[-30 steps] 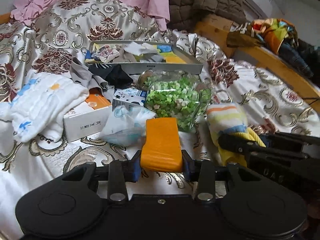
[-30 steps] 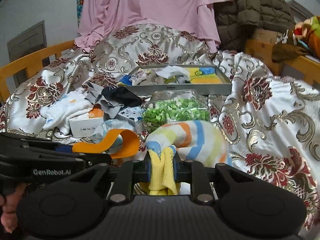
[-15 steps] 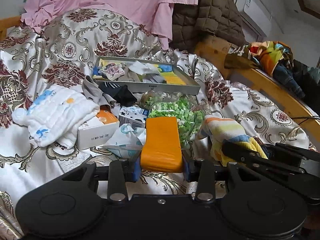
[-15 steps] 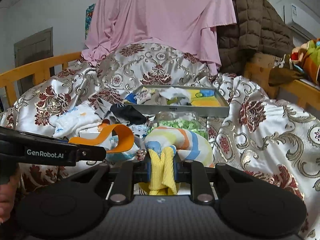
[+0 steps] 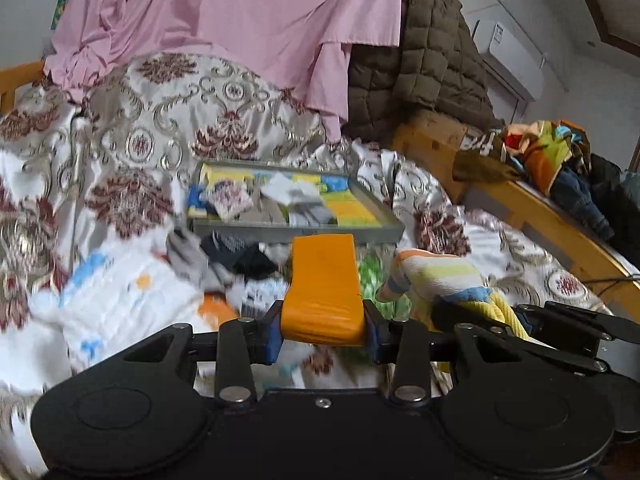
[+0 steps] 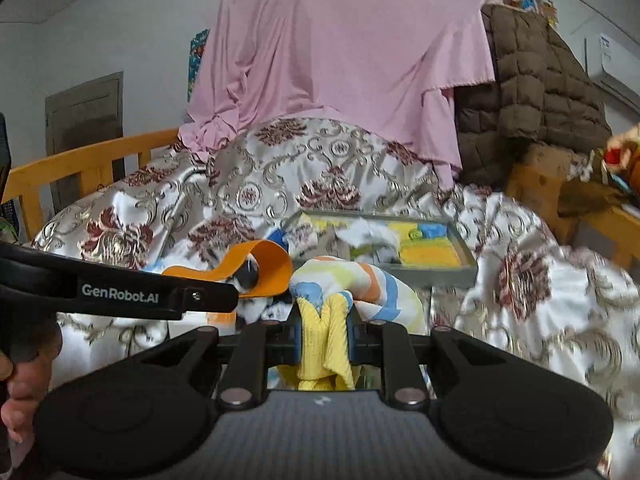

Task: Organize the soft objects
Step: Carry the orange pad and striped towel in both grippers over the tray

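Orange band (image 5: 323, 280) and striped towel (image 6: 352, 280) now lifted higher toward tray (image 5: 296, 232).

Two grippers counted: left gripper (image 5: 323, 330), right gripper (image 6: 322, 330). One orange band (image 5: 323, 280) noted. One striped towel (image 6: 372, 284) noted. One grey tray (image 5: 394, 227) recorded on bed; cloth pieces inside not countable, blurred. One white patterned cloth (image 5: 120, 300) recorded. One dark sock pile (image 5: 240, 256); number of socks not determinable. One pink sheet (image 6: 344, 64) hung behind. One brown quilted jacket (image 6: 536, 92) counted. One air conditioner (image 5: 508, 56) noted on wall. One hand (image 6: 24, 384) seen.
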A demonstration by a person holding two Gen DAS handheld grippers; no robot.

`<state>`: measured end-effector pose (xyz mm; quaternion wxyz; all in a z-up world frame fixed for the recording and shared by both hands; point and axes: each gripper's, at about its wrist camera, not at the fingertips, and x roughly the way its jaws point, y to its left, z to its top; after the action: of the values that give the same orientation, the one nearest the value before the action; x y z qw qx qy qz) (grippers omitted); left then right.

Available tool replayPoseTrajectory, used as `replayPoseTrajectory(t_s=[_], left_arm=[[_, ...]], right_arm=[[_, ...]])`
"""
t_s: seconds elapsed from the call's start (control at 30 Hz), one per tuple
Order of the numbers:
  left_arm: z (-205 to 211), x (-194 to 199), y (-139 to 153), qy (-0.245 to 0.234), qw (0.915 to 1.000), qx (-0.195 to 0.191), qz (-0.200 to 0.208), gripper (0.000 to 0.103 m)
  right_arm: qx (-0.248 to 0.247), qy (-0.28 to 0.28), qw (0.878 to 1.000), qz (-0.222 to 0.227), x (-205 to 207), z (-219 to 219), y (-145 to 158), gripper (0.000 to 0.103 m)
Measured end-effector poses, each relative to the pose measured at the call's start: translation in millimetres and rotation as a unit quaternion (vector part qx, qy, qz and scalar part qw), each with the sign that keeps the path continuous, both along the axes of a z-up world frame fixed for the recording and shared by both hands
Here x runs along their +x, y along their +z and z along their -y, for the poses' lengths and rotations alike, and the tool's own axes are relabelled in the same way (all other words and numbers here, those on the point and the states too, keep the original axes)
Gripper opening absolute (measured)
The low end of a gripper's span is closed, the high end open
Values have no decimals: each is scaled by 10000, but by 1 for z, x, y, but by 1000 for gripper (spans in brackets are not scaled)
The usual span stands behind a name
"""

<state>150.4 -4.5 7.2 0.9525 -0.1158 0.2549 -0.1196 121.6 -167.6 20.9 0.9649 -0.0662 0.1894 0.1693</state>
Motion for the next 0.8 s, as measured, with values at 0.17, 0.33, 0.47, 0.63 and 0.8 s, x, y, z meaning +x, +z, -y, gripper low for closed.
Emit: replayPoseTrajectory(t_s=[0.17, 0.33, 0.47, 0.63, 0.8], left_arm=[[-5, 30, 19, -24, 9998, -8, 199, 41], [-9, 71, 32, -79, 9994, 43, 347, 41], [-15, 113, 34, -130, 9990, 82, 411, 41], [-23, 177, 29, -163, 9991, 86, 372, 41], [-23, 248, 16, -81, 9994, 177, 292, 41]], right_arm=[[-169, 134, 9996, 190, 31, -9, 17, 22], [-250, 166, 9993, 206, 73, -11, 27, 22], [-226, 131, 9996, 131, 114, -8, 29, 22], [-218, 98, 9997, 34, 179, -4, 30, 22], [-203, -153, 9995, -188, 255, -4, 22, 22]])
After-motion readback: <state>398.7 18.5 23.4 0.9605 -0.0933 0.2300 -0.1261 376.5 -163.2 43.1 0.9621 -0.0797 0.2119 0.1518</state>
